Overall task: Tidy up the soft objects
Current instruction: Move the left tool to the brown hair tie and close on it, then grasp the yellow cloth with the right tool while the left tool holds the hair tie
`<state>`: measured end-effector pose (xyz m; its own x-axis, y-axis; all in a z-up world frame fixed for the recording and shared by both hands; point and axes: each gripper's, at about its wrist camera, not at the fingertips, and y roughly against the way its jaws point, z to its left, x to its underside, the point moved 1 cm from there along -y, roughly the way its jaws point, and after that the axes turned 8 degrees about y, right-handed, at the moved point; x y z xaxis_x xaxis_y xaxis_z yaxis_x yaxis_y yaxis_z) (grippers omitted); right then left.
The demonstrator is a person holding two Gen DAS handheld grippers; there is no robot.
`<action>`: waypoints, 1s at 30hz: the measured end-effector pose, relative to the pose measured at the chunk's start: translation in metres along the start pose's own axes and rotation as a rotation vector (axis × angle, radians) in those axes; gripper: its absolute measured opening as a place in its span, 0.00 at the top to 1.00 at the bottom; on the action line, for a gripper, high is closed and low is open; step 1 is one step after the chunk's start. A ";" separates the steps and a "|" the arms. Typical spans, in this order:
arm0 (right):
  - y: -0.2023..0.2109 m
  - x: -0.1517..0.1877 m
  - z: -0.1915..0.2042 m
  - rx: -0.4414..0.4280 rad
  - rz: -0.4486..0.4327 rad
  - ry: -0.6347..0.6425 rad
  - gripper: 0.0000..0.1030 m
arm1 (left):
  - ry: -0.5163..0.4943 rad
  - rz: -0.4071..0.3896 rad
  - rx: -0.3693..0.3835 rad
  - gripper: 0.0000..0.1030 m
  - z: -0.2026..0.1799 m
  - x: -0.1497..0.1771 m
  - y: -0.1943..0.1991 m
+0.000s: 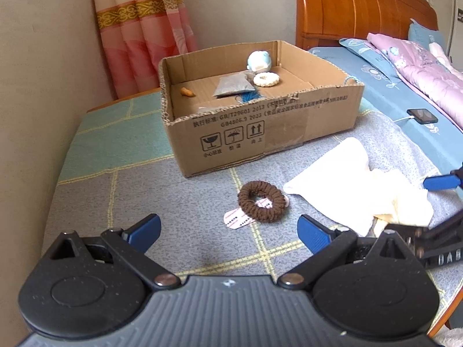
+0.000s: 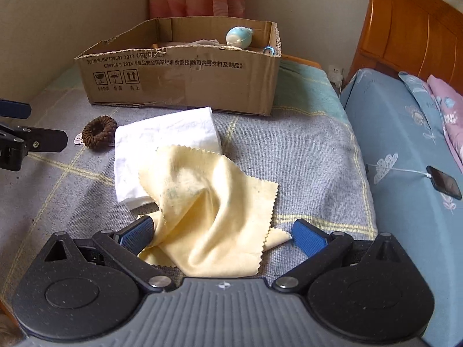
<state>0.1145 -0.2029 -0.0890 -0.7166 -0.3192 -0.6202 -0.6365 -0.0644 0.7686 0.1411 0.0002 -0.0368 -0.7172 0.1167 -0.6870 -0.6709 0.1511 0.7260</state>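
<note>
A brown scrunchie (image 1: 262, 201) lies on the grey checked blanket (image 1: 162, 202), just ahead of my open left gripper (image 1: 230, 232), on a pink-and-white tag (image 1: 235, 220). To its right lies a white cloth (image 1: 344, 170) with a pale yellow cloth (image 2: 214, 202) draped over its near corner. My right gripper (image 2: 222, 235) is open with the yellow cloth bunched between its fingers, the left pad (image 2: 139, 231) touching the fabric. The open cardboard box (image 1: 260, 124) behind holds a pale blue plush (image 1: 258, 60), a cream ring (image 1: 265, 79), a grey pouch (image 1: 233, 86) and a small orange piece (image 1: 188, 92).
A bed with a blue sheet (image 2: 405, 150) and pink quilt (image 1: 419, 66) runs along the right, with a phone (image 2: 444, 182) on a white cable on it. A wooden headboard (image 1: 361, 8) and pink curtain (image 1: 139, 29) stand behind. A wall (image 1: 37, 86) bounds the left side.
</note>
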 end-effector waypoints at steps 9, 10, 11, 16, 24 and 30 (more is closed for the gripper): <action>-0.003 0.009 -0.026 0.012 -0.026 -0.072 0.00 | -0.060 -0.017 0.036 0.08 -0.010 0.003 -0.019; -0.003 0.009 -0.025 0.009 -0.028 -0.070 0.00 | -0.055 -0.014 0.042 0.13 -0.010 0.002 -0.021; -0.003 0.009 -0.024 0.007 -0.031 -0.066 0.00 | -0.050 -0.010 0.055 0.20 -0.010 0.001 -0.023; -0.003 0.011 -0.023 -0.004 -0.054 -0.051 0.00 | -0.062 0.012 0.068 0.30 -0.014 -0.002 -0.036; -0.002 0.014 -0.024 -0.006 -0.069 -0.048 0.00 | -0.068 0.010 0.097 0.47 -0.016 -0.010 -0.045; -0.002 0.015 -0.024 -0.005 -0.073 -0.048 0.00 | -0.059 0.014 0.111 0.62 -0.017 -0.012 -0.044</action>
<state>0.1119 -0.2298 -0.0955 -0.6815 -0.2682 -0.6809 -0.6858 -0.0908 0.7221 0.1759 -0.0241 -0.0605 -0.7121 0.1768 -0.6795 -0.6333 0.2560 0.7303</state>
